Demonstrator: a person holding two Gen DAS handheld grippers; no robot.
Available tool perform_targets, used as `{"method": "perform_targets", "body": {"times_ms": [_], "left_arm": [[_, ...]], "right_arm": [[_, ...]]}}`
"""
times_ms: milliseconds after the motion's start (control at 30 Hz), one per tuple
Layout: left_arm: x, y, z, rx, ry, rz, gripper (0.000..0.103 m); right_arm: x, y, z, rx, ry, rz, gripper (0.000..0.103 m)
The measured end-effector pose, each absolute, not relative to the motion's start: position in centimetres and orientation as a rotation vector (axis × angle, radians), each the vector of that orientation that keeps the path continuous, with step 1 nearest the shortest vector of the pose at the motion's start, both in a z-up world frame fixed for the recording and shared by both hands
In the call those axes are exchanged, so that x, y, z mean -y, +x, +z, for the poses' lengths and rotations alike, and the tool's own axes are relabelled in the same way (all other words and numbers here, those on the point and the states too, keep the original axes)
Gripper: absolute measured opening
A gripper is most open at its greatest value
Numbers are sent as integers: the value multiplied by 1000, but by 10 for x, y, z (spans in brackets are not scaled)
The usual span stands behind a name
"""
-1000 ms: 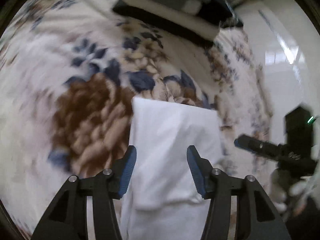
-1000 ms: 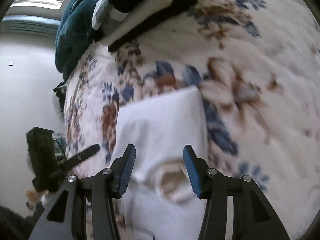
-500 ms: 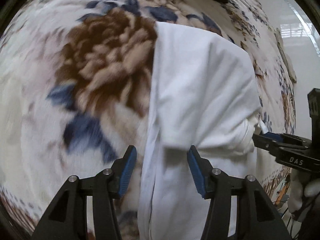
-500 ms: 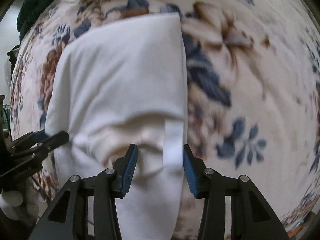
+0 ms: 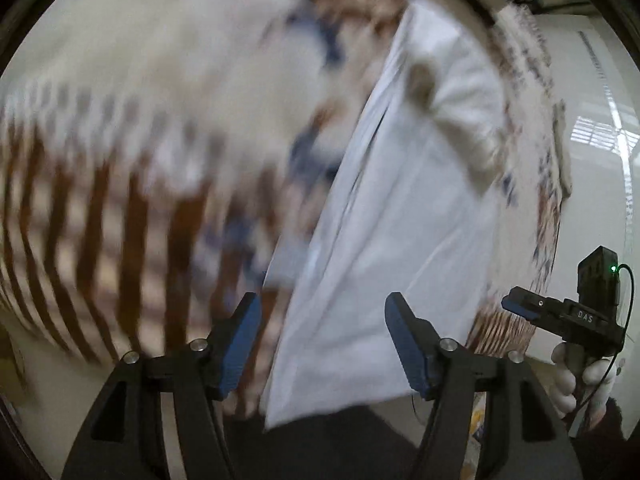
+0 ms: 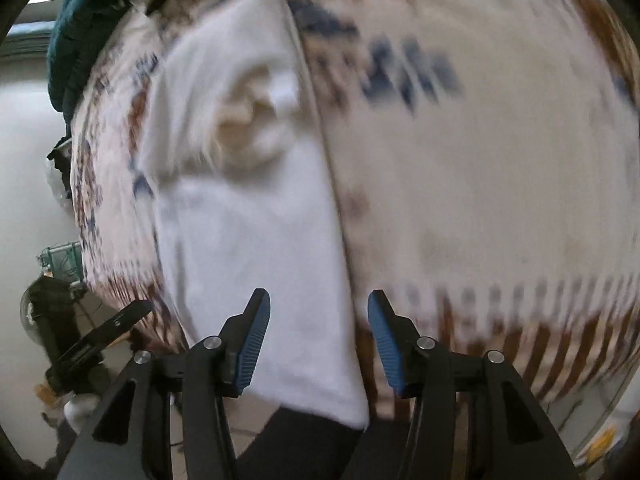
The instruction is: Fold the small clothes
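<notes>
While white garment (image 5: 400, 216) drapes blanket (image 6: 480, 160) — both grippers empty, jaws apart.

White folded cloth garment (image 5: 400, 216): smooth, matt, soft creases. Cream floral bedspread (image 6: 480, 152): fuzzy, plush-looking pile. Left gripper (image 5: 322, 344): matt black plastic arms, ribbed blue pads (image 6: 380, 340), shiny metal screws.

Soft daylight, heavy motion blur in both fisheye views.
The floral blanket (image 5: 160, 152) smears into streaks (worst near the rims), while the black fingers (image 6: 244, 344) stay sharp; window glare (image 5: 600, 132) reflects at right, dark vignette rings each frame.
</notes>
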State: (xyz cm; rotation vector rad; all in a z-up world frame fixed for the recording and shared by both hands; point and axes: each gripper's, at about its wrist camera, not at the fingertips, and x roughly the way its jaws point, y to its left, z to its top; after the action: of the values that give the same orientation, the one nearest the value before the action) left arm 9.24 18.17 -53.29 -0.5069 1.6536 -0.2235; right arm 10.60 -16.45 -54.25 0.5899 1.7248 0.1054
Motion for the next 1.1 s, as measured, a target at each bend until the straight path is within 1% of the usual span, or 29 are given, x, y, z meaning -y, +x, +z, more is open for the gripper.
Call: {"method": "perform_targets", "body": {"times_ms": [167,267,300,333,367,400,433,467,500,533,567,600,833,933,1100], "left_arm": [[-169,57,-571,-1756,-531,-266,62],[-157,54,-574,-1746,-479,-286,62],[-152,54,-572,-1729,-463,-296,60],[-151,54,-570,-1721,-451,-295,52],[-147,53,-567,-1713,-434,-308,39],[-143,53,-564,-1709,-414,-315,11],[-142,52,-560,-1702,-407,-313,8],[-143,52,-557,-1696,-421,-312,7],[-145,50,-554,-1689,-439,-312,6],[-148,49,-550,-1682,-465,-307,6],[-152,49,-546,-1680,-498,-305,6],[-155,50,-543,-1676,-527,-300,5],[-170,70,-491,-1601,-724,-330,4],[-173,103,-462,-1548,-759,-358,4],[-167,169,-449,-1477,-855,-388,4]], "right_arm": [[164,46,-583,-1825,714,116,53],[161,25,-604,-1857,774,119,53],[159,19,-611,-1864,808,126,53],[157,17,-616,-1867,825,129,53],[156,14,-619,-1868,837,133,53],[152,10,-624,-1870,856,143,53],[148,10,-628,-1868,870,146,53],[145,9,-628,-1861,880,148,46],[141,9,-626,-1855,880,158,26],[135,9,-624,-1856,866,165,16],[133,8,-622,-1850,865,171,8],[131,8,-619,-1840,874,180,5],[132,22,-565,-1753,939,249,4],[137,44,-536,-1702,953,284,4],[154,98,-507,-1609,1015,288,4]]}}
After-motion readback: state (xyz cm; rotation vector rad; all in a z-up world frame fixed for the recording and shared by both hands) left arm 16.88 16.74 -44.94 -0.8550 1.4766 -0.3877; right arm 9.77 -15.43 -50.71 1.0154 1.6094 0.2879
